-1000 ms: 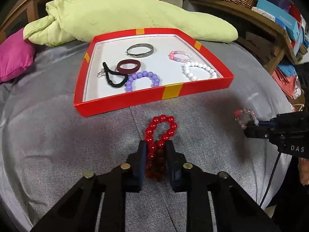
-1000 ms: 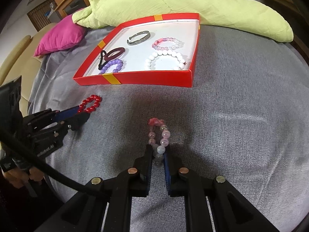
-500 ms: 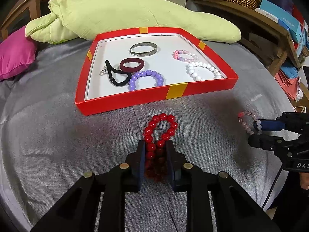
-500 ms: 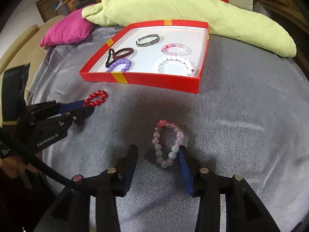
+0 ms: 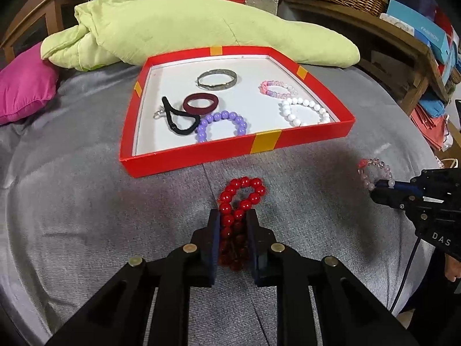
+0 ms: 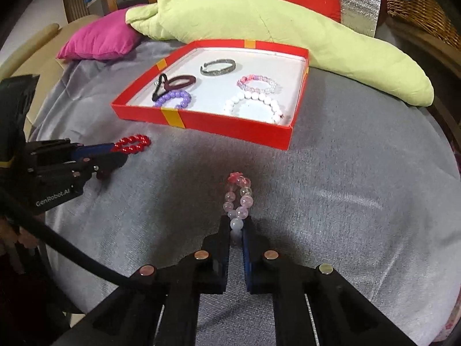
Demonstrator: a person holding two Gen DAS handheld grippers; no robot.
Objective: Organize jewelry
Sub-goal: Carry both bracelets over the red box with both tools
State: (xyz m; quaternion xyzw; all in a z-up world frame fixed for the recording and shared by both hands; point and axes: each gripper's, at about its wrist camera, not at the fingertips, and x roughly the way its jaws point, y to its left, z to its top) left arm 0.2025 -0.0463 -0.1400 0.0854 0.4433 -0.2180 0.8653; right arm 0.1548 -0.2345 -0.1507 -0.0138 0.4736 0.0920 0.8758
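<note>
Left gripper (image 5: 232,219) pinches the red bead bracelet (image 5: 240,199), jaws narrow, loop squashed. Right gripper (image 6: 236,225) clamps the pale pink bracelet (image 6: 238,199), nearly closed. Both probably just above the grey cloth (image 6: 360,190). Red tray (image 5: 270,141) ahead of both, holding six pieces.

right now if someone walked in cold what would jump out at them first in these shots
Probably the red tray on the grey cover, holding several bracelets and bands on its white floor. Next, in front of it, the two grippers each pinching a piece: the left gripper is shut on a red bead bracelet, the right gripper on a pale pink bead bracelet. Behind the tray lies a lime-green cushion.
</note>
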